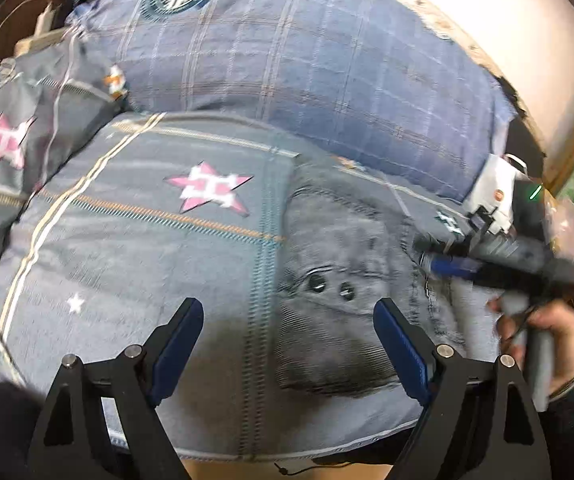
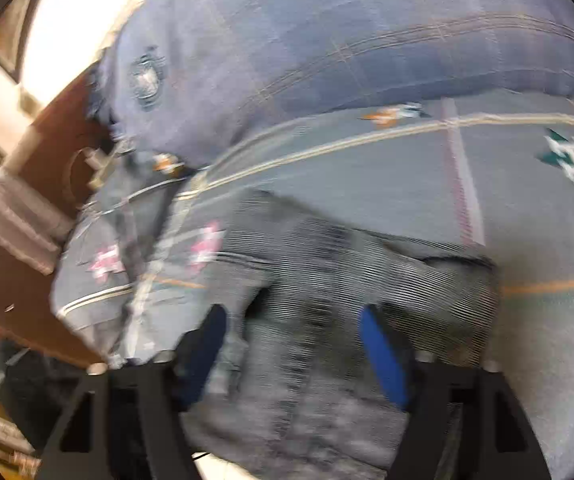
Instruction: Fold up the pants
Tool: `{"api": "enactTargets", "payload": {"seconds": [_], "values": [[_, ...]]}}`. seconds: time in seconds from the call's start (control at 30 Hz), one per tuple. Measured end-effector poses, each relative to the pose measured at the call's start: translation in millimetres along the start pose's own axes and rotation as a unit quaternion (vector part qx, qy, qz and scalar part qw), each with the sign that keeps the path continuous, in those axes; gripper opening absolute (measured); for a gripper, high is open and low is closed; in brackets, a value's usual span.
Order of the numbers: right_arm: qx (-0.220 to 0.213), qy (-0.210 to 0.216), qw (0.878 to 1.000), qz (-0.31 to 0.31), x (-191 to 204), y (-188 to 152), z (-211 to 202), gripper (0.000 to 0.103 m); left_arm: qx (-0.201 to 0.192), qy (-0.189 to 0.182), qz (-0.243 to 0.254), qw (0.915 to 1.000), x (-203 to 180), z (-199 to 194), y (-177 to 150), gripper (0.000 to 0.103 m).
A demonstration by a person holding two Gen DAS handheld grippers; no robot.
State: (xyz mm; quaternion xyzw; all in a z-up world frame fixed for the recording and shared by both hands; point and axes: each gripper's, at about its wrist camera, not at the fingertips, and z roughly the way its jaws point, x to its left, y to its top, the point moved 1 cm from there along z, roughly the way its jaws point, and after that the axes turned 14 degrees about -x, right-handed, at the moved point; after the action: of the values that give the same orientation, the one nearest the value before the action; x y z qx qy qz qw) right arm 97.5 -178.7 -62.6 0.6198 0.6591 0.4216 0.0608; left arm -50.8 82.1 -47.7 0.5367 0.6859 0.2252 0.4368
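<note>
Grey washed denim pants (image 1: 339, 264) lie on a bed, the waist with two dark buttons (image 1: 329, 286) toward the front. My left gripper (image 1: 287, 312) is open and empty, hovering over the waist's left edge. My right gripper (image 1: 439, 256) shows in the left wrist view at the right, over the pants' right side, held by a hand (image 1: 543, 332). In the blurred right wrist view the pants (image 2: 327, 320) fill the space between the fingers of the open right gripper (image 2: 291, 320); whether it touches the fabric I cannot tell.
The bed has a grey cover (image 1: 147, 240) with pink stars (image 1: 211, 188) and stripes. A blue plaid pillow (image 1: 307, 56) lies behind. A brown wooden headboard (image 2: 39, 200) with a cable stands at one end. The bed's front edge (image 1: 287, 452) is close below.
</note>
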Motion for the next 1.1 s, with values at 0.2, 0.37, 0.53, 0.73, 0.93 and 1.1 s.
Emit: {"api": "enactTargets", "payload": {"seconds": [0.2, 0.37, 0.53, 0.73, 0.93, 1.1], "values": [[-0.011, 0.002, 0.999, 0.040, -22, -7, -10, 0.082, 0.004, 0.013, -0.008, 0.9999, 4, -5, -2, 0.088], [-0.014, 0.023, 0.999, 0.023, -12, -22, -13, 0.083, 0.008, 0.015, -0.013, 0.9998, 3, -4, -1, 0.088], [0.014, -0.002, 1.000, 0.025, -19, -30, -2, 0.083, 0.008, 0.020, -0.016, 0.9996, 8, -1, -1, 0.088], [0.000, 0.016, 1.000, 0.005, -7, -39, -8, 0.087, 0.015, 0.021, -0.032, 0.9992, 16, 6, -2, 0.088], [-0.001, 0.021, 1.000, 0.021, -4, -37, -19, 0.087, 0.007, 0.022, -0.054, 0.9983, 29, 6, 2, 0.088], [-0.038, 0.006, 0.998, 0.058, -31, -45, -52, 0.087, 0.008, 0.032, -0.066, 0.9972, 44, 10, 4, 0.088]]}}
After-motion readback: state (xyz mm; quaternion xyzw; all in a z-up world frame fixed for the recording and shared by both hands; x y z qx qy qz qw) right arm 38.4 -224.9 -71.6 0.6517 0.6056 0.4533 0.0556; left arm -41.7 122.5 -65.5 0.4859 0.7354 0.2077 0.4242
